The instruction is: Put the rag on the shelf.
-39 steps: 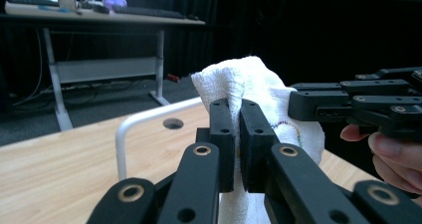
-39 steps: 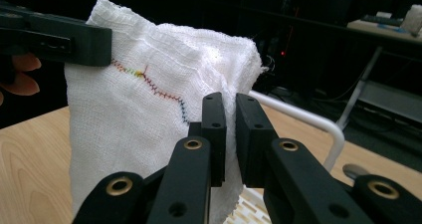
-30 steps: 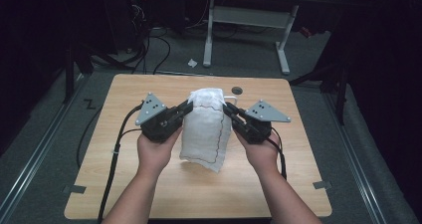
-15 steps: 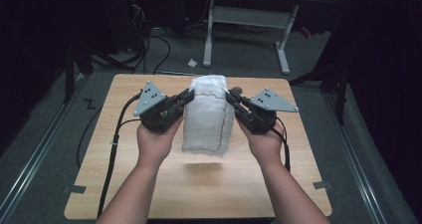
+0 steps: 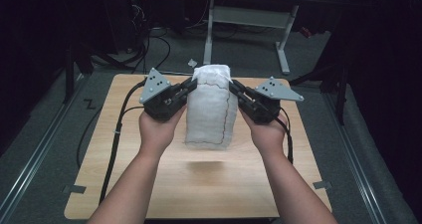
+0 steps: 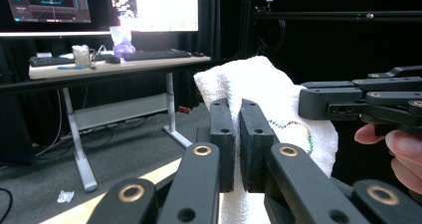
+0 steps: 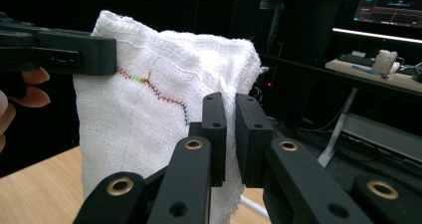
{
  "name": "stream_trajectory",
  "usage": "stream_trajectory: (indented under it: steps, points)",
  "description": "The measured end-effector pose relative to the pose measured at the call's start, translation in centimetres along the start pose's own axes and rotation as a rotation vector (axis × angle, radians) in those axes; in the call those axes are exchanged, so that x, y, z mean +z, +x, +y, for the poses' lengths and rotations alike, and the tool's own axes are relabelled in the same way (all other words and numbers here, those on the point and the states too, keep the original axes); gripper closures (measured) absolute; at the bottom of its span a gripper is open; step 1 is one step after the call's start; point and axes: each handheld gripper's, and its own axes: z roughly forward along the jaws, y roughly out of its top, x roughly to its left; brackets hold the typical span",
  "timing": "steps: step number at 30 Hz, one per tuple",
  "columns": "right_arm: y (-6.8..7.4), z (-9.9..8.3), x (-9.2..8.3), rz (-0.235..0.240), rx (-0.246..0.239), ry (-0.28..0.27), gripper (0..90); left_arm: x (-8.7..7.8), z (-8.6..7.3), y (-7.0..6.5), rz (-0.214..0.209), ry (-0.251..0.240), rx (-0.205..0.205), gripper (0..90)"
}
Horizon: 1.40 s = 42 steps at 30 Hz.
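Grippers, left (image 5: pixel 186 90) and right (image 5: pixel 234 90), each pinch 1 top corner of our white stitched woven towel (image 5: pixel 209 109), hanging it flat above the wooden surface (image 5: pixel 99 149).

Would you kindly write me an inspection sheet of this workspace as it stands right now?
Surface: light wooden table, bare around the work; a shadow lies under the cloth.
Job's things: white towel with coloured zigzag stitching, held up off the table, hanging folded between the two tools.
Clutter: a small dark round thing at the table's far edge, too small to identify.
Grippers: left tool shut on the towel's edge; right tool shut on the opposite edge.
Cables: black cables trail from each tool along the forearms.
Surroundings: dark room, desk with keyboard and lit monitors, floor cables, scrap of paper on the carpet.
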Motion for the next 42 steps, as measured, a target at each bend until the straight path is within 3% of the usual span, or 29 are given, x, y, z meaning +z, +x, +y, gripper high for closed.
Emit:
stream_trajectory:
  steps: [3, 8, 22, 28, 36, 39, 42]
  points:
    - [-0.5, 0.4, 0.6, -0.006, 0.009, -0.007, 84.2, 0.7, 0.3, 0.6, 0.005, -0.014, -0.028, 86.2]
    - [-1.4, 0.8, 1.5, -0.012, 0.031, 0.0, 84.2, 1.7, 0.7, 1.0, 0.014, -0.007, -0.009, 86.2]
    - [-4.4, 2.3, 4.3, -0.02, 0.056, 0.002, 84.2, 5.2, 2.5, 3.7, 0.044, 0.014, -0.02, 86.2]
    - [-5.3, 2.3, 5.8, -0.03, 0.05, 0.02, 84.2, 7.1, 1.8, 5.4, 0.063, 0.026, -0.044, 86.2]
    - [-6.7, 1.4, 8.6, -0.036, 0.041, 0.079, 84.1, 8.9, 1.1, 6.7, 0.104, 0.082, -0.011, 86.1]
    - [-7.0, 1.2, 9.3, -0.043, 0.028, 0.09, 84.0, 9.6, 0.6, 7.6, 0.096, 0.093, -0.046, 86.0]
    - [-7.4, 0.9, 10.0, -0.047, 0.023, 0.12, 84.1, 10.6, -0.3, 8.2, 0.107, 0.135, -0.047, 86.0]
